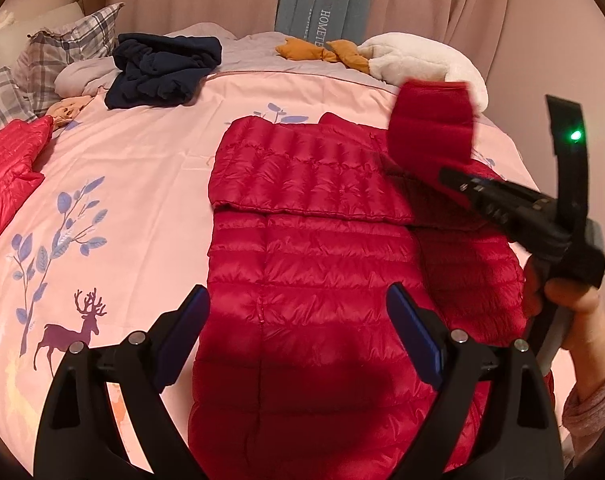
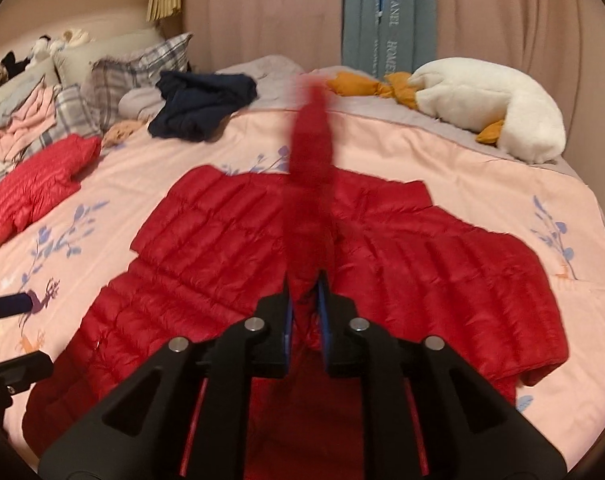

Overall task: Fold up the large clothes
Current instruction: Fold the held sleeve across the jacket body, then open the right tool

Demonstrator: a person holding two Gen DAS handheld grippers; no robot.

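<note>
Red puffer jacket (image 1: 314,264) is lying spread on the pink bedspread (image 1: 134,184) in the left wrist view, its zipper running up the middle and one sleeve lying folded across the chest. The left hand-held gripper (image 1: 298,336) is hovering above the jacket's lower part with its blue-padded fingers (image 1: 186,332) standing wide apart and holding nothing. At the right edge, the right hand-held gripper (image 1: 458,184) is lifting the other sleeve (image 1: 432,120) off the bed, and that sleeve is showing blurred. A navy garment (image 1: 162,68) is lying crumpled near the plaid pillows (image 1: 74,44), well apart from the jacket, and a second red garment (image 1: 10,160) is sitting at the left edge.

In the right wrist view, the right hand-held gripper (image 2: 304,304) is clamping the sleeve (image 2: 312,168) between its fingers (image 2: 323,312), the blurred red cloth rising straight up from them. The jacket body (image 2: 206,248) is lying flat on the bedspread (image 2: 482,184) beneath. A white plush goose (image 2: 490,100) is resting along the far edge of the bed, the navy garment (image 2: 206,100) is lying near the pillows (image 2: 142,68), and the second red garment (image 2: 34,184) is lying to the left. One blue finger (image 2: 6,306) of the left hand-held gripper is showing at the left edge.
</note>
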